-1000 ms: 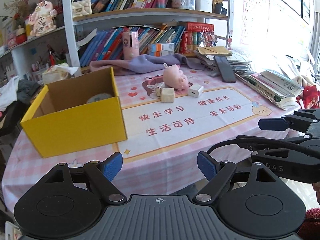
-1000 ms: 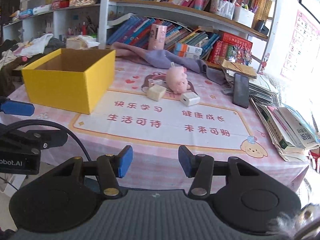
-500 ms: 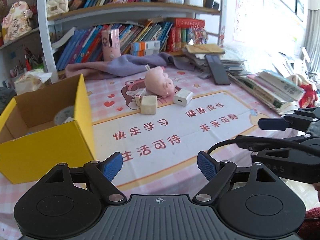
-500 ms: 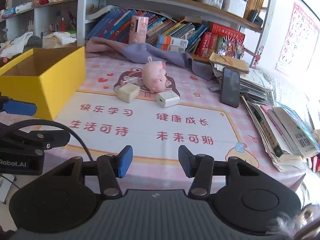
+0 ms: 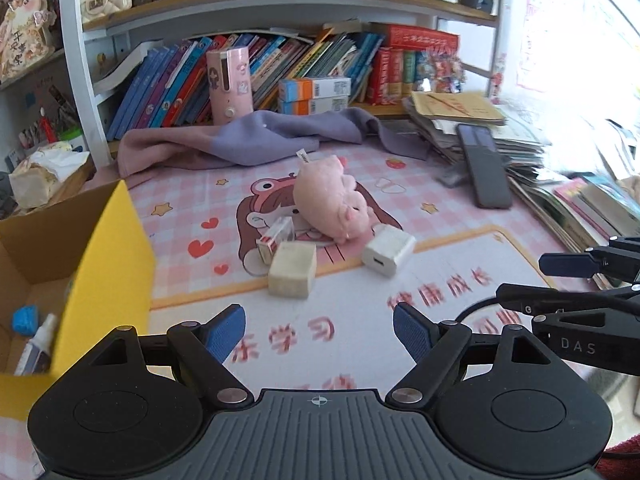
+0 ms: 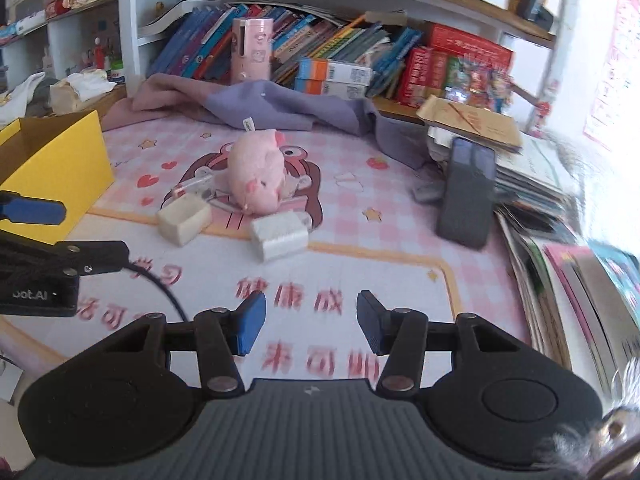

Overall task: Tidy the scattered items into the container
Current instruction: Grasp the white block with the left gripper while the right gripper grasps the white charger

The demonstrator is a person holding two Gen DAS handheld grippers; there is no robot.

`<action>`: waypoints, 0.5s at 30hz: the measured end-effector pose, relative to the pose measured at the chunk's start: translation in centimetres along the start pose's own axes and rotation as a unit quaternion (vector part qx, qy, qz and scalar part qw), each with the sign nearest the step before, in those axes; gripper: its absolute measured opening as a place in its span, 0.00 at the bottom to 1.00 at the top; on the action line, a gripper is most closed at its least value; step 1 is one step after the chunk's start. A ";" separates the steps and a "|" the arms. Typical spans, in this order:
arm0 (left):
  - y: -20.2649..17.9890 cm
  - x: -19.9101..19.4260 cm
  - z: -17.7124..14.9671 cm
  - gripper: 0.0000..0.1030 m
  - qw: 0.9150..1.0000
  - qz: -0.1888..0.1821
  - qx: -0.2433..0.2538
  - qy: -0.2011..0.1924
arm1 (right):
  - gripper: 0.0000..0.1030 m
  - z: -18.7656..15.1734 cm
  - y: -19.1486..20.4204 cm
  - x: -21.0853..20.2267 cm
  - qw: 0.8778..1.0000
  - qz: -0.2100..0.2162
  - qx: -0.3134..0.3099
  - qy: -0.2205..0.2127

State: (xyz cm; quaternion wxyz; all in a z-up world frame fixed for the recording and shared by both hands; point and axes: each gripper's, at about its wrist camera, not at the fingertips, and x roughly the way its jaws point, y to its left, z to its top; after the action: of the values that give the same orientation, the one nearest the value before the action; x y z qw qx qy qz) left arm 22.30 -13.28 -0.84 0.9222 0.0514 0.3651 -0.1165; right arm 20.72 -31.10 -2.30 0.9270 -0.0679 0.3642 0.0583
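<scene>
The pink plush pig (image 5: 330, 204) lay on the pink checked tablecloth (image 5: 436, 196), well right of the open yellow cardboard box (image 5: 108, 264). Touching its near side sat a cream cube (image 5: 292, 270), a white charger block (image 5: 387, 250) and a small red-and-white packet (image 5: 276, 236). Only the left view showed the box's inside: a blue lump (image 5: 25, 319) and a white tube (image 5: 38, 346). The left gripper (image 5: 319, 330) and right gripper (image 6: 311, 322) hovered open, empty.
</scene>
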 end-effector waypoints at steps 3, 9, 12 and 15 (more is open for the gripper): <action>-0.1 2.3 1.1 0.79 1.000 0.021 -0.010 0.009 | 0.47 1.5 -0.7 2.9 1.000 0.023 -0.016 0.007; 0.4 5.6 2.4 0.77 0.997 0.055 -0.036 0.032 | 0.50 3.3 -1.1 8.0 0.996 0.069 -0.045 0.031; 0.7 6.8 2.6 0.77 0.997 0.057 -0.045 0.041 | 0.59 3.8 -1.1 9.9 0.994 0.087 -0.051 0.039; 0.9 8.4 2.8 0.77 0.996 0.059 -0.047 0.048 | 0.66 4.2 -1.1 11.5 0.992 0.099 -0.055 0.047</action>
State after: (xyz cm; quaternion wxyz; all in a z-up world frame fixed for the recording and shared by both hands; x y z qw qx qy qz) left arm 30.29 -14.39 -4.54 0.9102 0.0349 0.4106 -0.0417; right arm 32.06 -30.83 -6.98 0.8933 -0.0852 0.4087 0.1665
